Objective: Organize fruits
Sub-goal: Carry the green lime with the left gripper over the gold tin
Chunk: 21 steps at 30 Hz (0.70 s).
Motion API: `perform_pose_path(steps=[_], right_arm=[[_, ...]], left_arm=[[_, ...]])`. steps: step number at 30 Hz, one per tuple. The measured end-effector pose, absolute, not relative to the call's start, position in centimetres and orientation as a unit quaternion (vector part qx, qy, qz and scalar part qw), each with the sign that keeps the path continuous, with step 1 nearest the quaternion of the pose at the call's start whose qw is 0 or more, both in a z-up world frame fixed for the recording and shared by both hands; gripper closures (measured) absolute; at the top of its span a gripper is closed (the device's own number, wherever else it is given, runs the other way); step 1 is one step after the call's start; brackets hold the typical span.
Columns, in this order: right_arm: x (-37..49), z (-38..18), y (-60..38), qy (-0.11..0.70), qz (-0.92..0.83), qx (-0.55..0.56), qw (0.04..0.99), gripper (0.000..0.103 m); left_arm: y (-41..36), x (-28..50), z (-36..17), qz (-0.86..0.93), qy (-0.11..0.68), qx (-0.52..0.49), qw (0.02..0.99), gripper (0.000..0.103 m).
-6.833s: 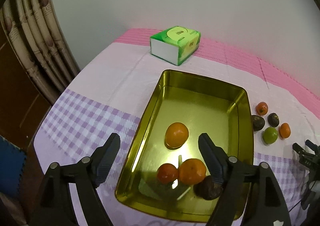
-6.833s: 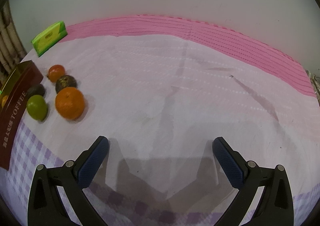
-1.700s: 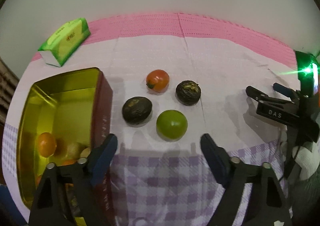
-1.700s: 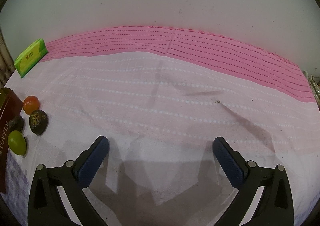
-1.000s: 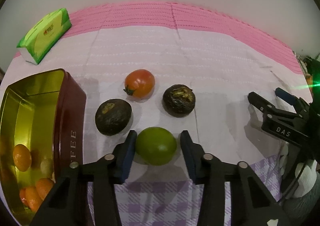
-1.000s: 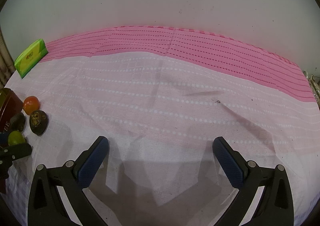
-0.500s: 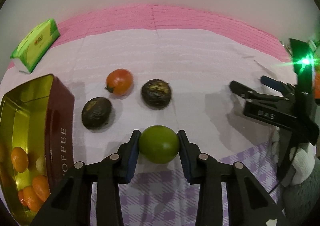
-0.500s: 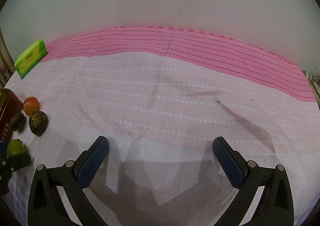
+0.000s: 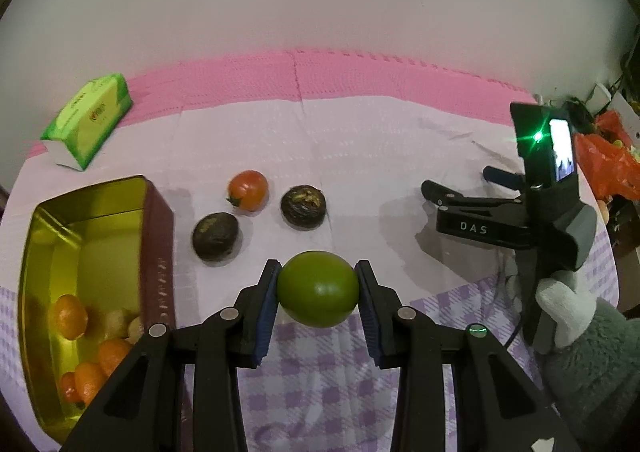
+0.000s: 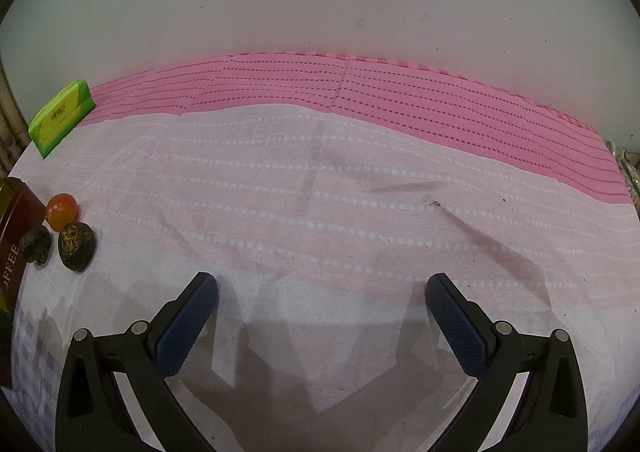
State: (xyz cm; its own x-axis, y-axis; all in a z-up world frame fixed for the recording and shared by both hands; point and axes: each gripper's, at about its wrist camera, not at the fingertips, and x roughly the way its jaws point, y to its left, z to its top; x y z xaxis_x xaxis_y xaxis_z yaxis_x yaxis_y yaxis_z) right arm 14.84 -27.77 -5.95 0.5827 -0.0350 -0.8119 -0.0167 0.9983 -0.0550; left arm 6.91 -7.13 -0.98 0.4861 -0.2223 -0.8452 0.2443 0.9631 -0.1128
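A: Our left gripper (image 9: 318,294) pinches the green fruit (image 9: 318,294) above the worktop (image 9: 372,156), right of the gold tin (image 9: 86,208).
B: Our right gripper (image 10: 322,306) has its fingers spread, holding nothing.

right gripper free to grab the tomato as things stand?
Probably yes. The right gripper is open and empty, and bare cloth lies between it and the tomato. Two dark fruits sit just in front, so approaching from above looks safest.
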Motion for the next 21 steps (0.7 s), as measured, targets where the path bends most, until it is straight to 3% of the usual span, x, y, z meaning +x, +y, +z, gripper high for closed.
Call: perform_pose_path(steps=[21], right_arm=[[14.8,-5.9,-27.8,0.457,-0.005,-0.028,0.889,0.000]], left_arm=[[-0.6,4.1,1.5,-0.055,0.469,-0.001,0.882,0.069]])
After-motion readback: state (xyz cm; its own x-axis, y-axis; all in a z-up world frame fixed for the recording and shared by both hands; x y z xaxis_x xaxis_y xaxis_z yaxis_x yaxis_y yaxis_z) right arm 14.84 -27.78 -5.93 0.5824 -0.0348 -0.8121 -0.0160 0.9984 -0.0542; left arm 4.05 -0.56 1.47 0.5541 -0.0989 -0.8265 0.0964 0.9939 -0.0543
